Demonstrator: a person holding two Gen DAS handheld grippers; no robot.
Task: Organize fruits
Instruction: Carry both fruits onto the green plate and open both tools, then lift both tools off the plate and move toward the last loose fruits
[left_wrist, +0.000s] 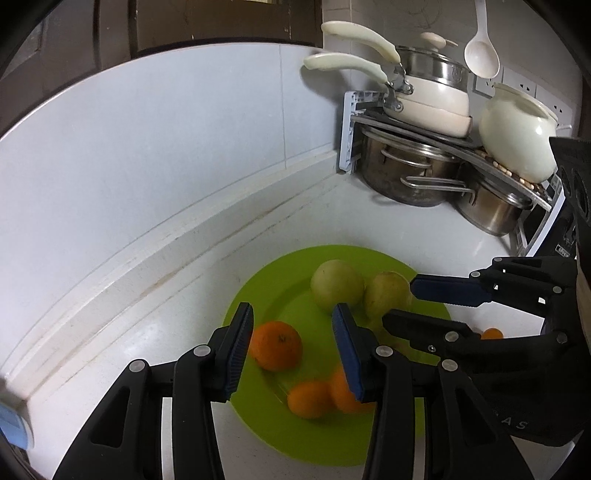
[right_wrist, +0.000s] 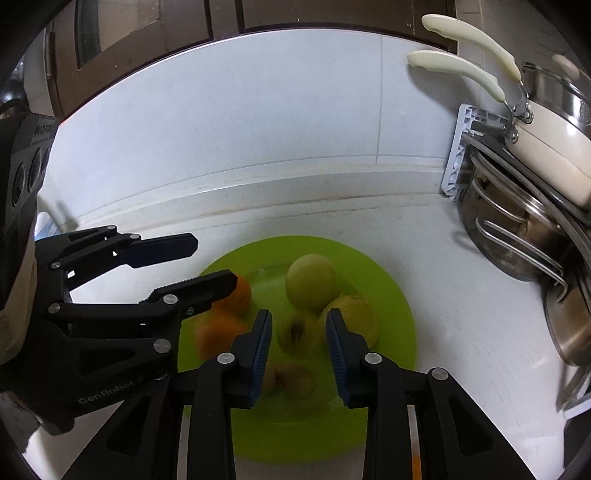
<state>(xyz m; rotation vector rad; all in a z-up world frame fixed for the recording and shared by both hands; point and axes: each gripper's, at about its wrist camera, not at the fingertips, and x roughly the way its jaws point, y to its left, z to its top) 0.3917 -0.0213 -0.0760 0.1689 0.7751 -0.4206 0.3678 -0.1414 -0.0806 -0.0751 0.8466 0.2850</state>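
Holding both grippers over the green plate (left_wrist: 258, 291), we are gripping nothing. Our left gripper (left_wrist: 293, 350) is hanging with fingers apart above the plate's near-left part, and our right gripper (right_wrist: 299, 354) is hanging with fingers apart above the plate's middle. Each one is also showing up side-on in the other wrist view, fingers spread there too.

On the plate we are counting oranges (left_wrist: 275, 345) first: three in the left wrist view, one alone on the left and two touching each other nearer us, the second partly hidden behind our left finger pad. One more small orange thing (left_wrist: 492, 333) is peeking out behind the right gripper, off to the right; we cannot tell if it is on the plate.

Green-yellow fruits (right_wrist: 312, 282): the right wrist view is showing four, two sharp ones touching farther back, two blurred ones nearer, between and under our right fingers. The left wrist view is showing only two.

The plate is sitting on the white counter (left_wrist: 417, 229), near the tiled wall.

Farther back right, a corner rack (left_wrist: 349, 129) is holding two steel pots (left_wrist: 406, 173) below, two cream-handled pans (left_wrist: 428, 99) stacked above, and one cream jar (left_wrist: 519, 136). One white spoon (left_wrist: 481, 51) is hanging on the wall.
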